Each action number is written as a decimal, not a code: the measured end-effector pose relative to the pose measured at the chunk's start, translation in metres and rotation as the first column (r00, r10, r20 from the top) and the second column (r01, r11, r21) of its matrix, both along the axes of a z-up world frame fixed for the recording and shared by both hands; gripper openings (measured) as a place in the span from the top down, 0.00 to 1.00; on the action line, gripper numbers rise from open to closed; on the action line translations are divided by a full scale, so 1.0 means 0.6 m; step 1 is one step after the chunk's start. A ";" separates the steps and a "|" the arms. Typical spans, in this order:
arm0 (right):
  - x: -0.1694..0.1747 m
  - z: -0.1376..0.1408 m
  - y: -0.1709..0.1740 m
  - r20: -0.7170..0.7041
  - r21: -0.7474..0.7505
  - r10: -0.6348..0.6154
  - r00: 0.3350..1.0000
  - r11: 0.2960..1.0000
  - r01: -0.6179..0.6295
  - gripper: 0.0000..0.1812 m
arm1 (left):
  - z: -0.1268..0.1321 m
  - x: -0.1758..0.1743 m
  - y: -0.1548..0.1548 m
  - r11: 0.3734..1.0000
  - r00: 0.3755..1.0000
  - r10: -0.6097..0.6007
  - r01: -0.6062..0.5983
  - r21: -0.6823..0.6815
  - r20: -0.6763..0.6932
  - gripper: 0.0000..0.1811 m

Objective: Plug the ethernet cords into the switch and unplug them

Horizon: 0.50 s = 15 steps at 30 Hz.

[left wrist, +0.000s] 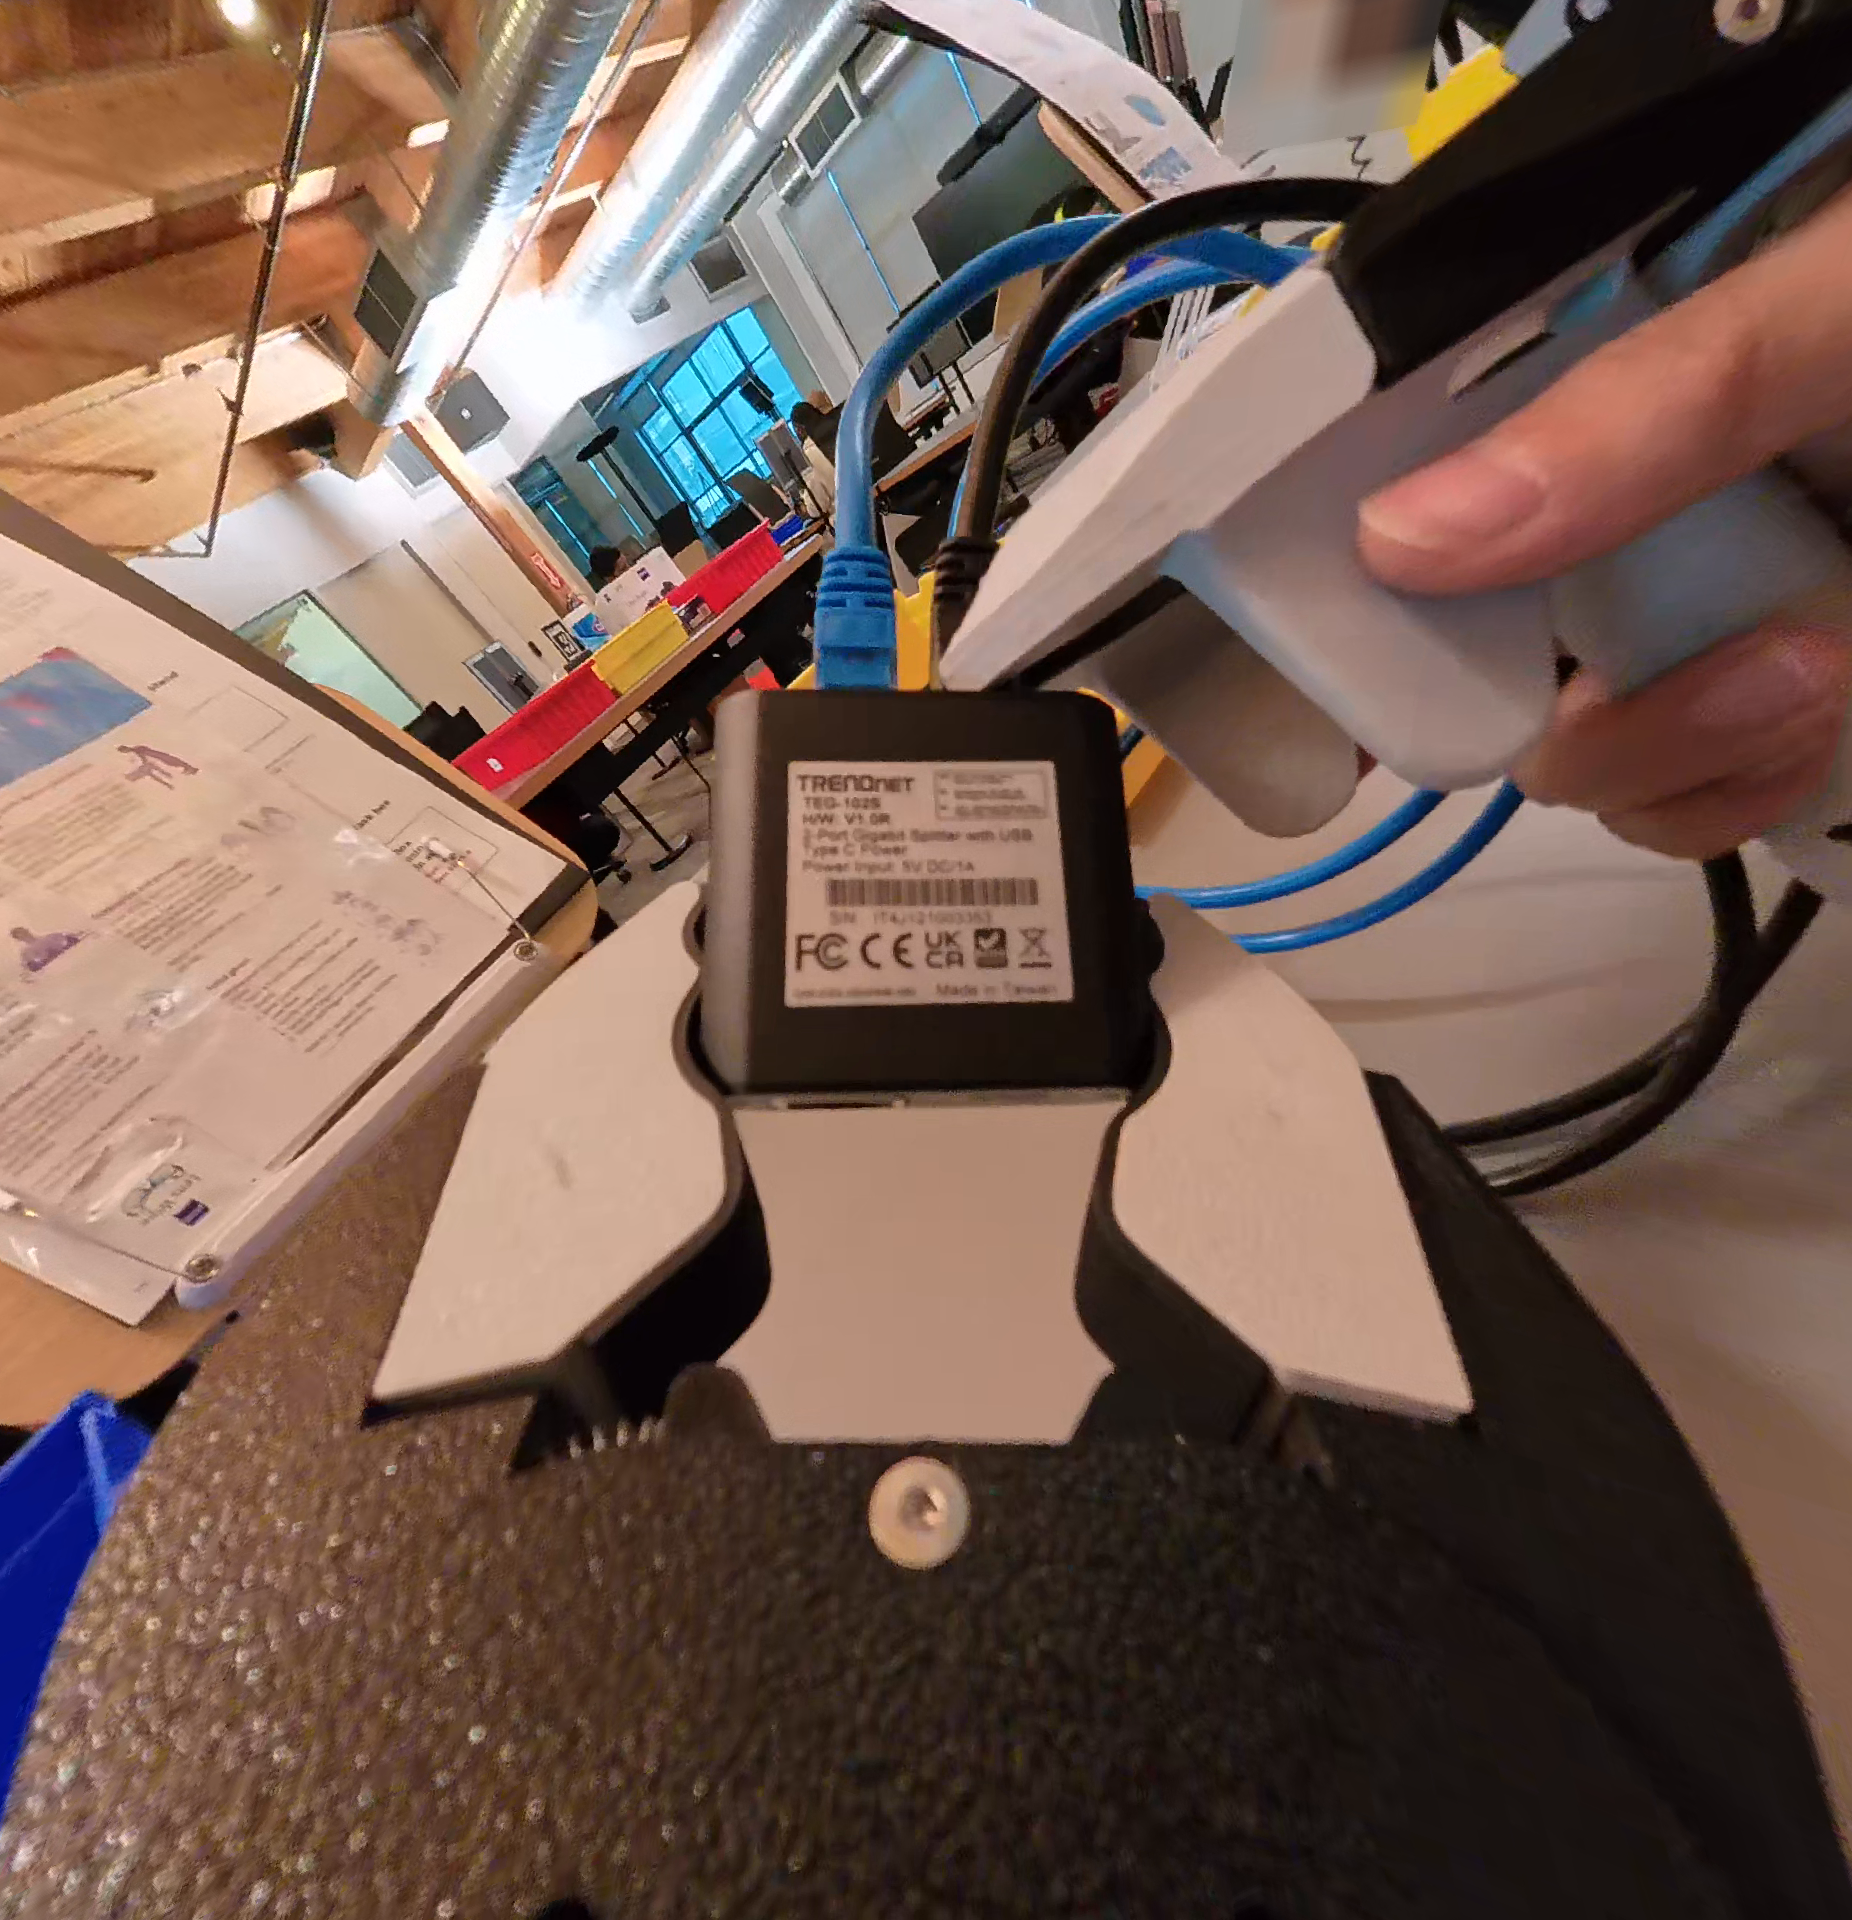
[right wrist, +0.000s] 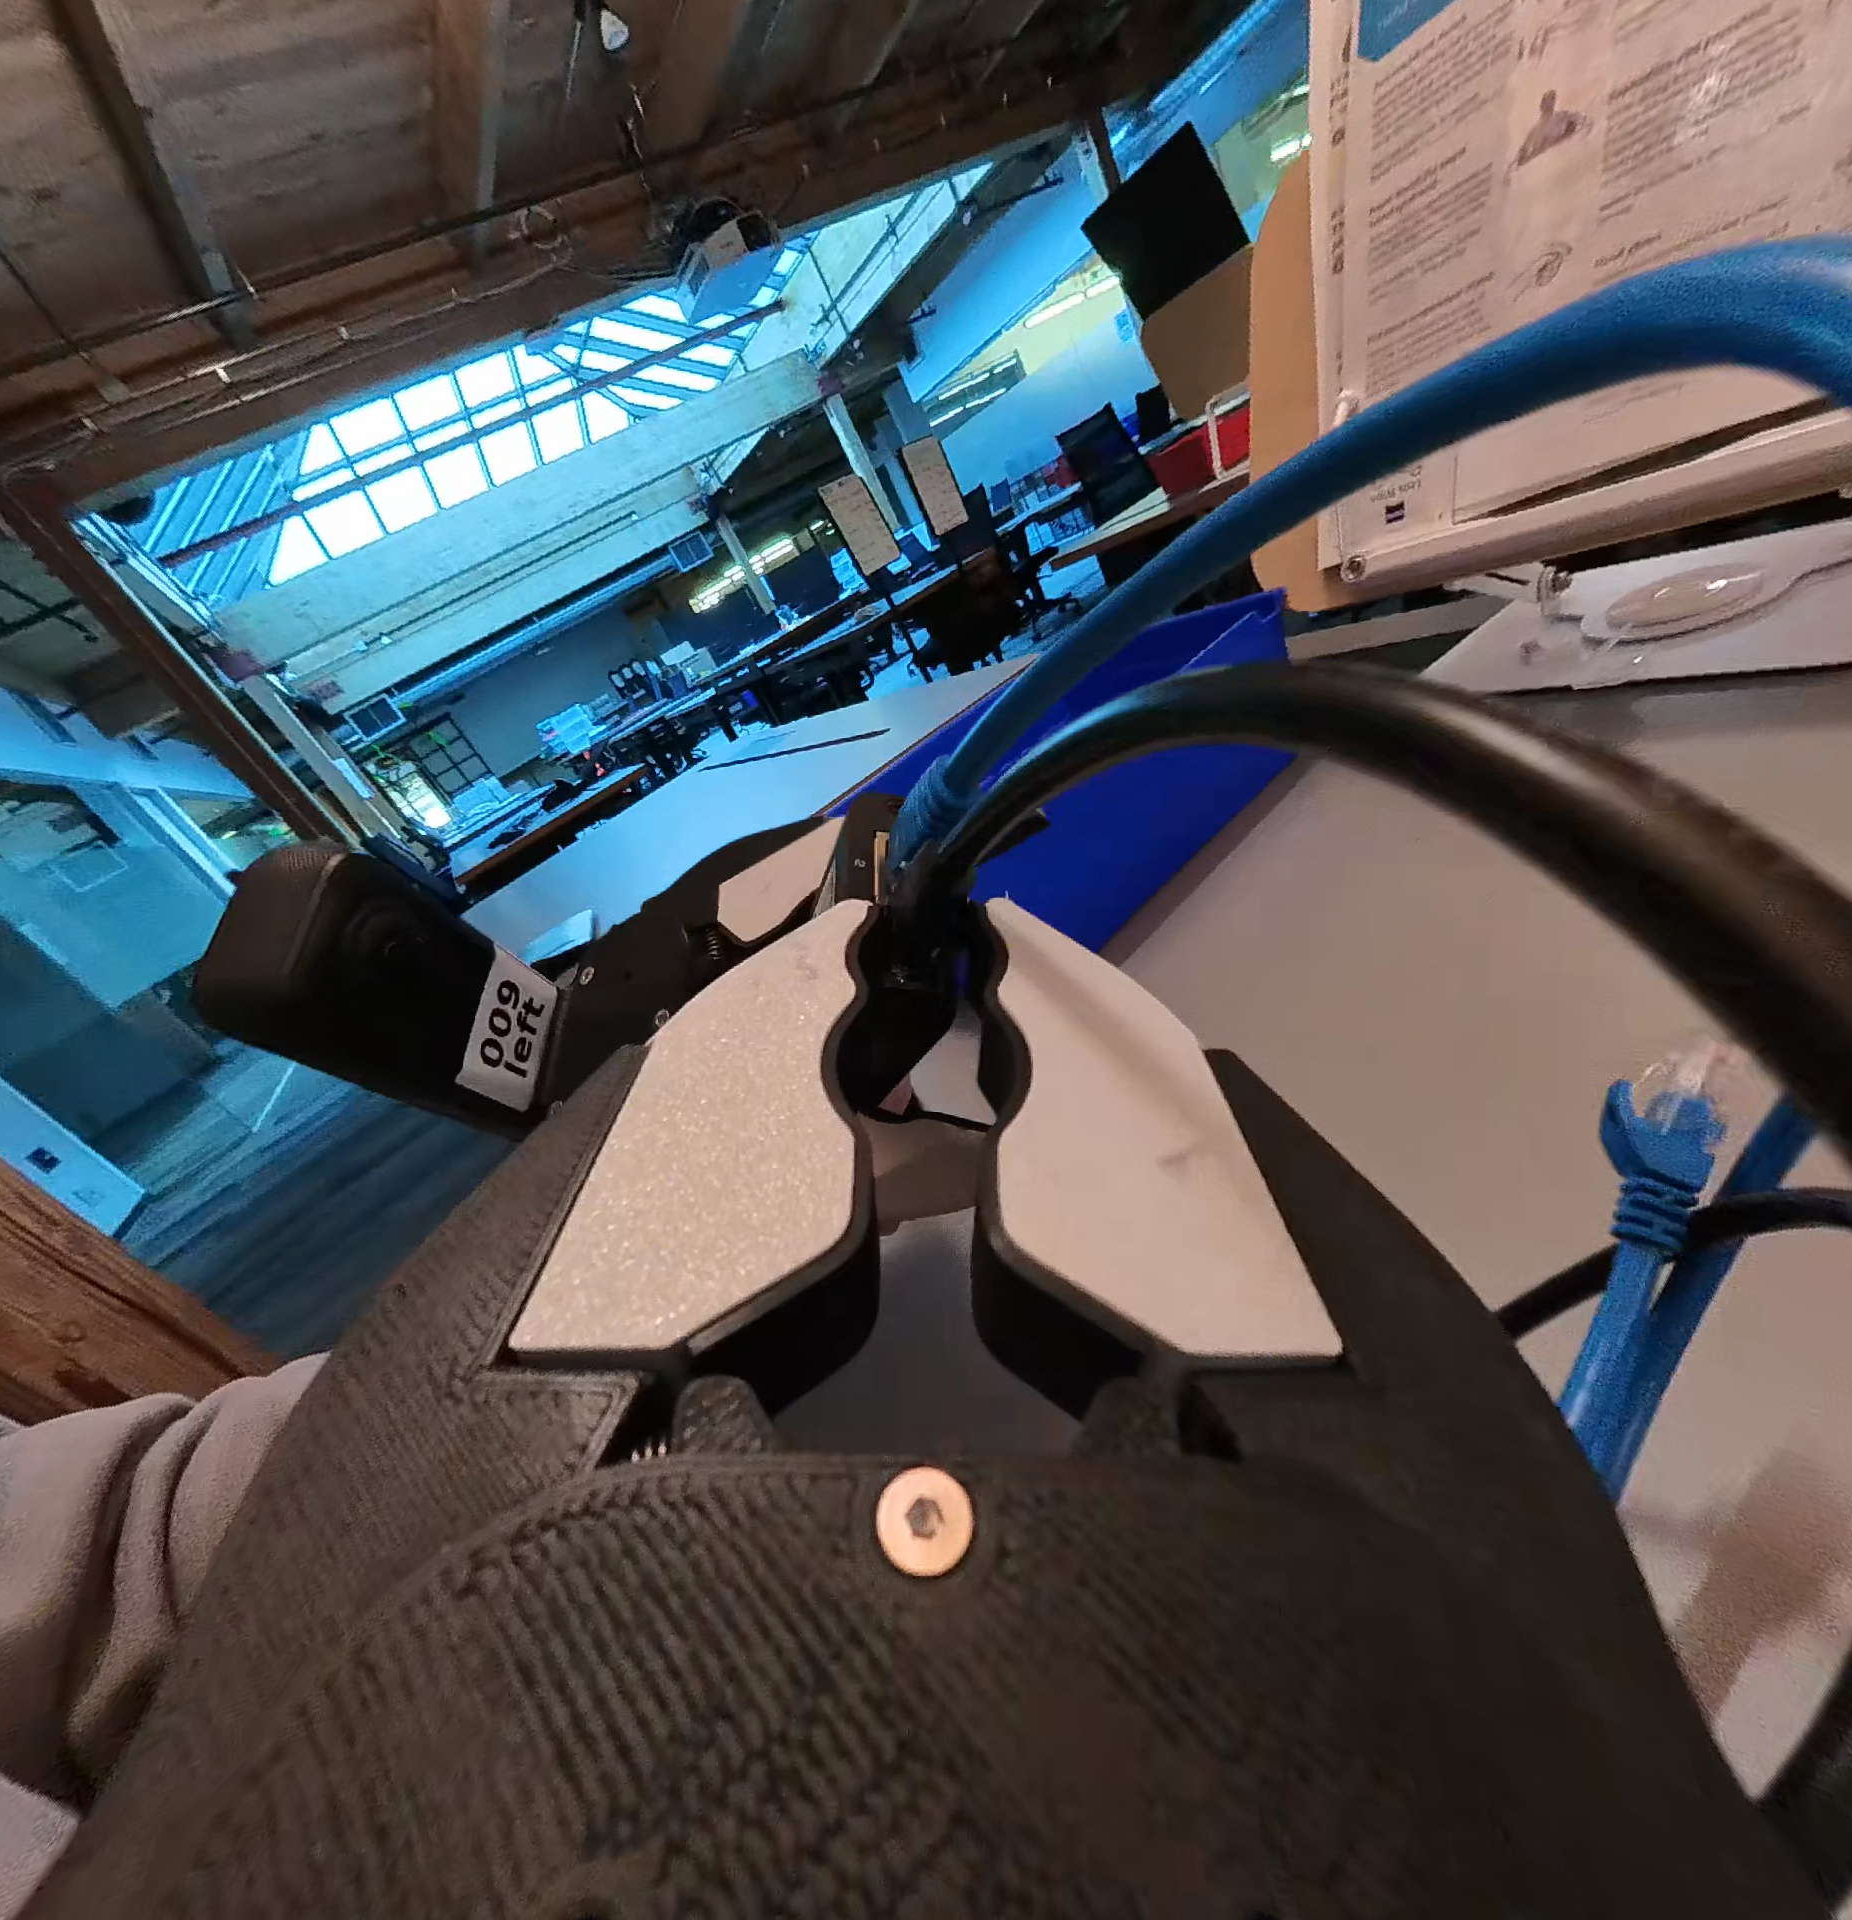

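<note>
My left gripper (left wrist: 922,914) is shut on the black switch (left wrist: 922,883) and holds it with its labelled face toward the camera. A blue ethernet cord (left wrist: 849,613) and a black cable (left wrist: 958,551) are plugged into the switch's far end. The right gripper's white fingers (left wrist: 1161,488) reach that end from the right. In the right wrist view, my right gripper (right wrist: 922,930) is shut on the black cable's plug (right wrist: 917,971), right beside the plugged-in blue cord (right wrist: 932,805). A second blue ethernet plug (right wrist: 1660,1143) lies loose on the table.
A printed sheet on a tilted board (left wrist: 226,883) stands at the left of the grey table (right wrist: 1421,987). A blue bin (right wrist: 1109,831) sits behind the switch. A hand (left wrist: 1628,520) holds the right gripper. Loops of blue cord (left wrist: 1317,904) and black cable (left wrist: 1680,1039) hang to the right. My two grippers' fingertips are within a few centimetres of each other.
</note>
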State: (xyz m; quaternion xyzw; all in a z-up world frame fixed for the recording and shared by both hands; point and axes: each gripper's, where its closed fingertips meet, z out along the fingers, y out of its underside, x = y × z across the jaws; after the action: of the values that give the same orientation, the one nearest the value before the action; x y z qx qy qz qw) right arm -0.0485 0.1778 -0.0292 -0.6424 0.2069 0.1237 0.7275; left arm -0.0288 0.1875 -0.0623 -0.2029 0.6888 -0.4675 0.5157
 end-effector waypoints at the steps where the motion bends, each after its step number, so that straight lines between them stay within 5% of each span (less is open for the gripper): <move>1: 0.001 0.002 -0.001 0.000 0.012 0.000 1.000 1.000 0.000 0.90 | -0.001 0.001 0.000 1.000 1.000 0.002 -0.002 -0.012 -0.010 0.59; 8: 0.016 -0.021 -0.005 -0.177 0.069 -0.008 0.984 0.997 0.021 0.80 | -0.019 0.007 0.004 0.994 0.996 -0.027 0.018 -0.105 -0.086 0.59; 15: 0.025 -0.026 0.001 -0.296 0.149 0.005 0.955 0.988 0.041 0.91 | -0.029 0.014 0.002 0.993 0.988 -0.002 -0.016 -0.116 -0.152 0.60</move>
State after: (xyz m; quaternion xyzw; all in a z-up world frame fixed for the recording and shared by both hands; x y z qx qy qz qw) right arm -0.0334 0.1784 -0.0446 -0.5567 0.3090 0.2272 0.7369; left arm -0.0202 0.1889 -0.0795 -0.2701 0.6967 -0.4885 0.4506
